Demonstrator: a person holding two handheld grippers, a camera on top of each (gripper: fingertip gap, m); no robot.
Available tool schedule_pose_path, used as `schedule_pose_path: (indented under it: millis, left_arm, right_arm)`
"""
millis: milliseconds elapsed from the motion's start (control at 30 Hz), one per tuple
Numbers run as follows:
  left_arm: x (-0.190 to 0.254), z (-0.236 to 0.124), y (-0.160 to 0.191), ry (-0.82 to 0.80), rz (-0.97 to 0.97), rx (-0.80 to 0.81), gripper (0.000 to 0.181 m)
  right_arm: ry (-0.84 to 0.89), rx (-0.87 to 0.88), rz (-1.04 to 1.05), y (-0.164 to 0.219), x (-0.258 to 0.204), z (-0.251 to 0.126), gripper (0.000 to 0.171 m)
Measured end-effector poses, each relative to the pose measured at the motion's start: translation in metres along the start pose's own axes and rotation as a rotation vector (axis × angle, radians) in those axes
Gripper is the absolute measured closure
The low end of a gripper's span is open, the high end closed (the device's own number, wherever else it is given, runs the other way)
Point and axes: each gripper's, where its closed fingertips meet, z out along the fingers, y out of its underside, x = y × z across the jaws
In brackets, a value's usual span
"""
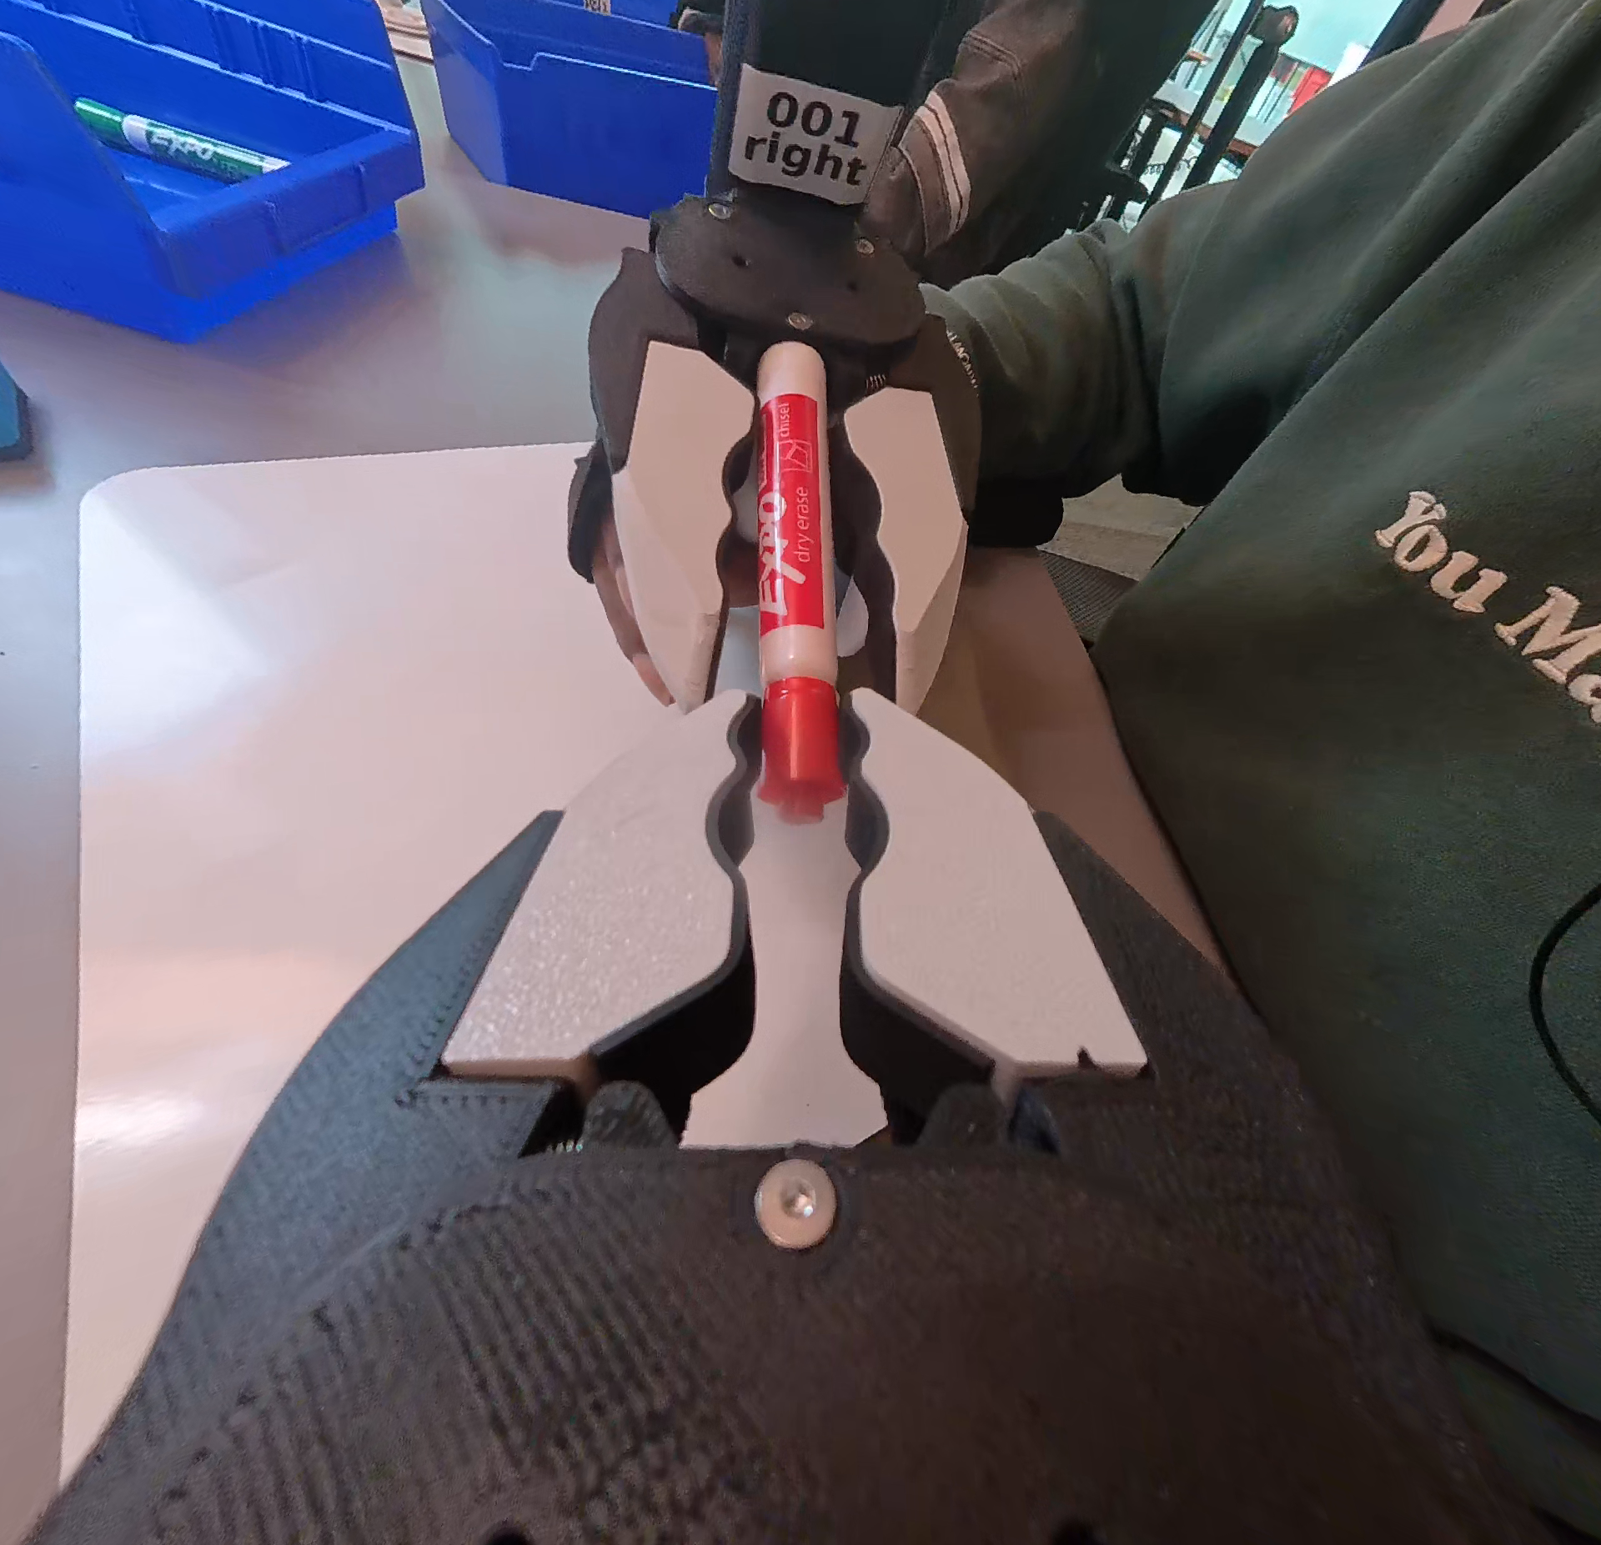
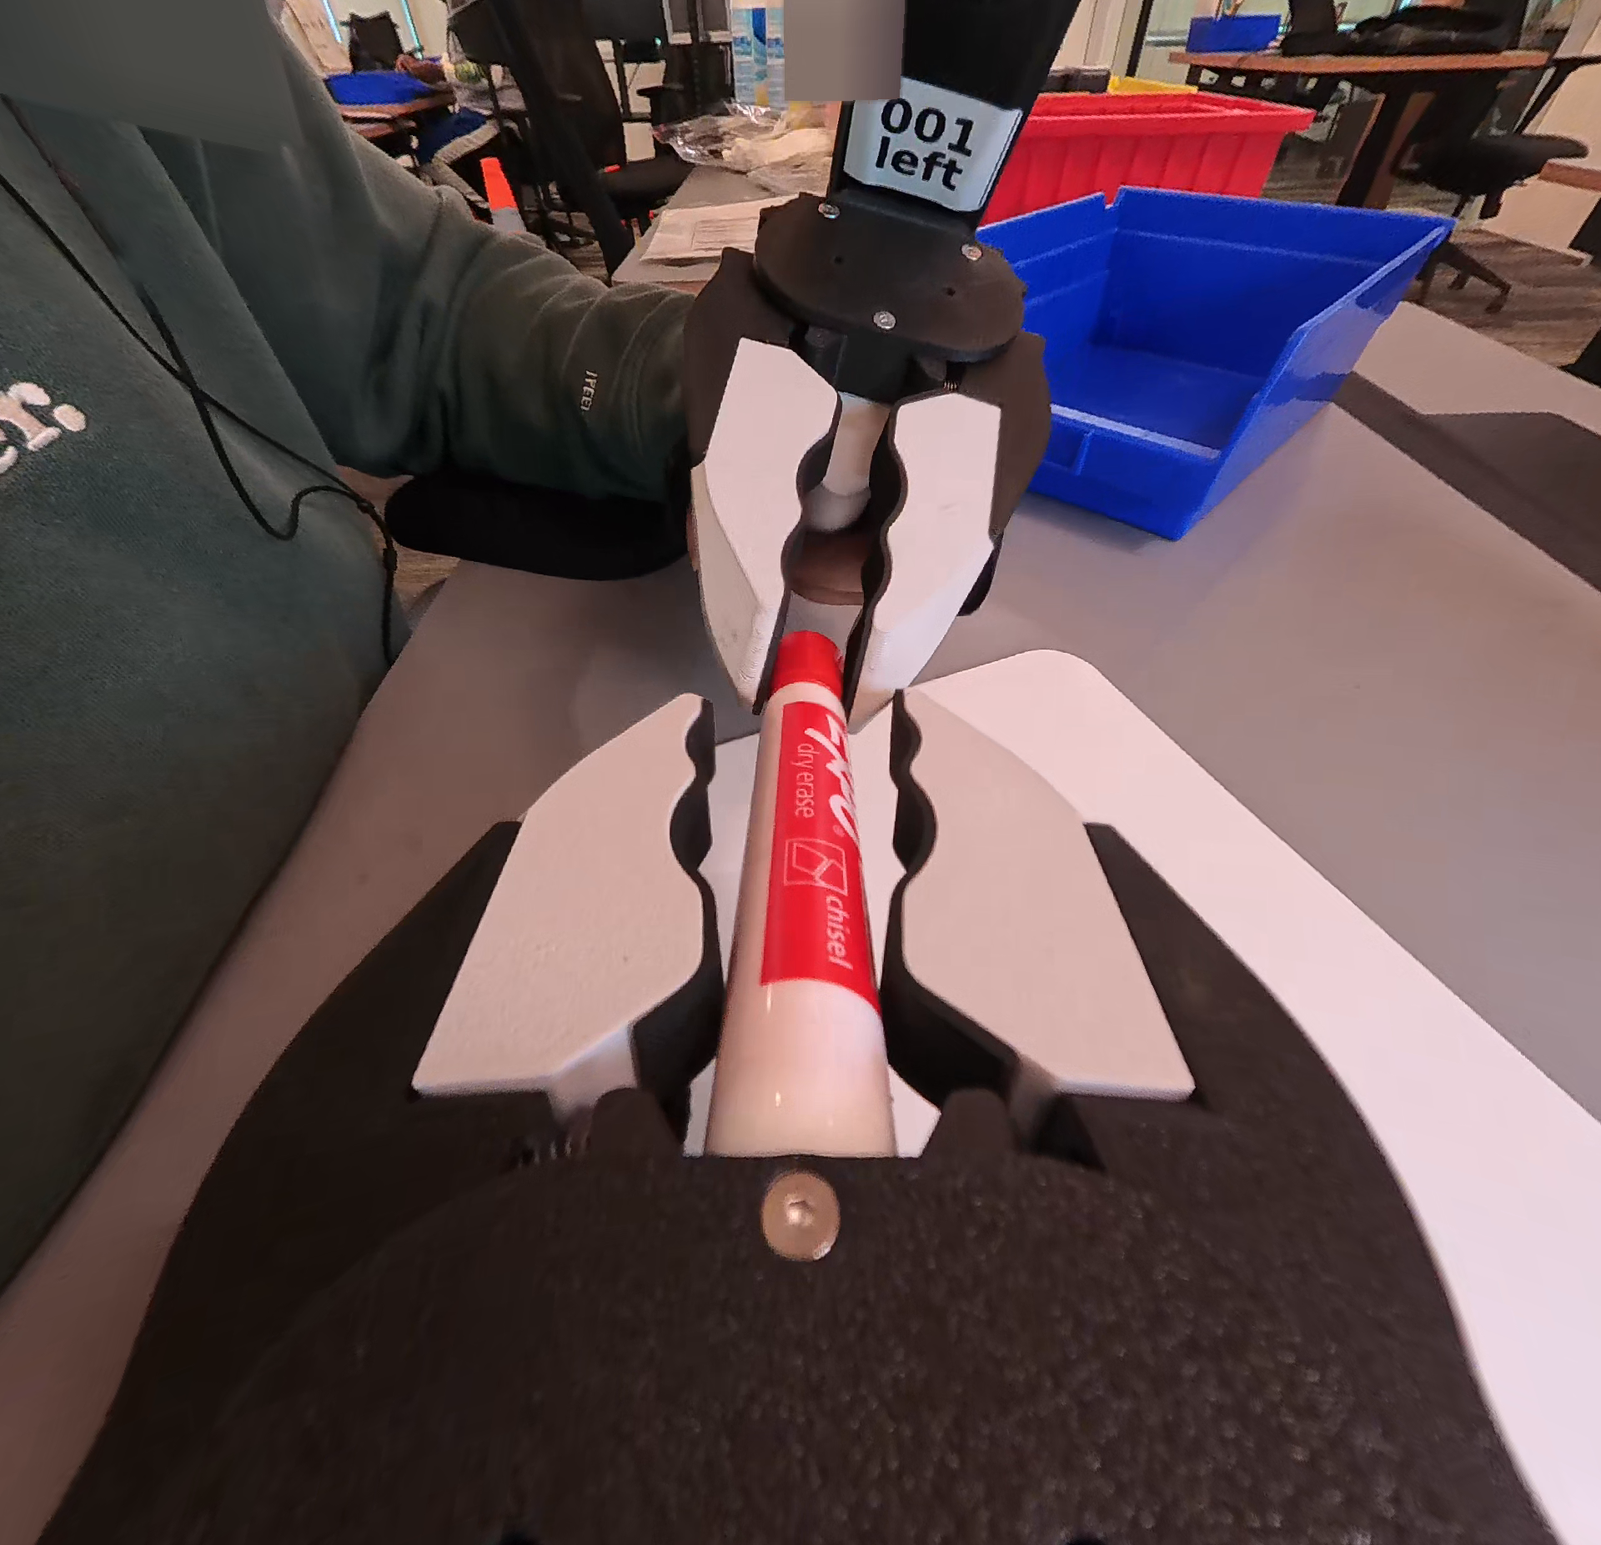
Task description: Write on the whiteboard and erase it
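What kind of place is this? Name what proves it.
Probably a shared office or lab workspace: office chairs at long desks behind, and blue storage bins on the grey table beside the whiteboard.

2 markers (image 1: 795, 542), 3 blue bins (image 1: 199, 195).

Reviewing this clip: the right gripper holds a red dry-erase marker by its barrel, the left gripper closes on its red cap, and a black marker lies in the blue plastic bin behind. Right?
Not quite: the marker in the blue plastic bin is green, not black, as the left wrist view shows. The rest holds: the right gripper holds the red dry-erase marker by its barrel, and the left gripper closes on its red cap.
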Motion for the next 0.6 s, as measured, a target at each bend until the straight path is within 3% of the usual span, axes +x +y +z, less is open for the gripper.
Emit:
schedule_pose_path:
  millis: [333,600]
  left_arm:
    - [0.002,0.004,0.008,0.009,-0.024,-0.022,0.164]
    - [-0.004,0.000,-0.004,-0.015,-0.013,0.061,0.164]
  right_arm:
    - [-0.022,-0.010,0.040,0.007,0.000,0.001,0.137]
    - [-0.010,0.037,0.067,-0.002,0.006,-0.001,0.137]
